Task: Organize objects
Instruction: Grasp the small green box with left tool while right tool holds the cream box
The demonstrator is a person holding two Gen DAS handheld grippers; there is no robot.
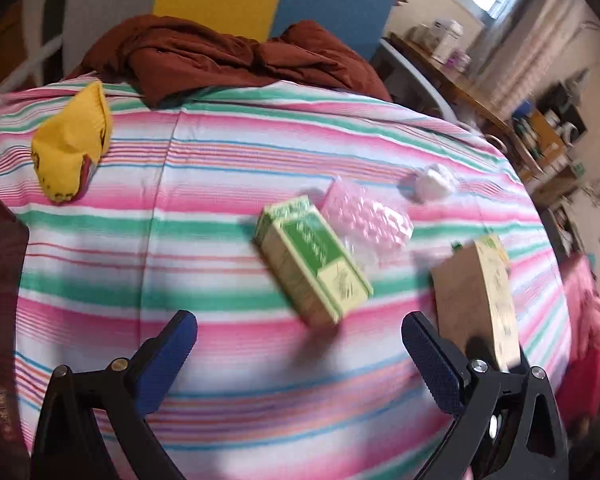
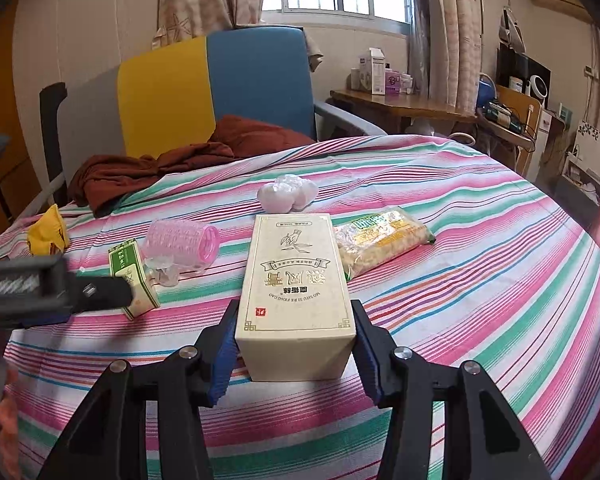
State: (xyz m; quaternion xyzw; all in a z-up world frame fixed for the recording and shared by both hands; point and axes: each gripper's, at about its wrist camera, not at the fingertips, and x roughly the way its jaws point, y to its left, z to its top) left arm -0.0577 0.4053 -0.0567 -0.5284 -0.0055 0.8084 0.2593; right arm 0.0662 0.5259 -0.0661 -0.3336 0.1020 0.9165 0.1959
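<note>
Cream box (image 2: 296,292) in right gripper (image 2: 294,344)

A woven striped cloth (image 2: 480,248) is seen, matt and faintly ribbed. The cream box (image 2: 296,296) is of smooth cardboard with gilt print, the green box (image 1: 314,260) likewise. The noodle packet (image 2: 384,240) is wrapped in glossy clear plastic. Blue ribbed rubber-like pads (image 2: 224,364) are fitted on matt black plastic.

The left wrist view is smeared with motion, so the print on the green box (image 1: 314,260) is unreadable; a dark red thing (image 1: 0,320) runs off the left edge; the cream box (image 1: 476,300) is partly behind a finger; in the right wrist view, the left gripper (image 2: 56,290) is blurred and cut off.
</note>
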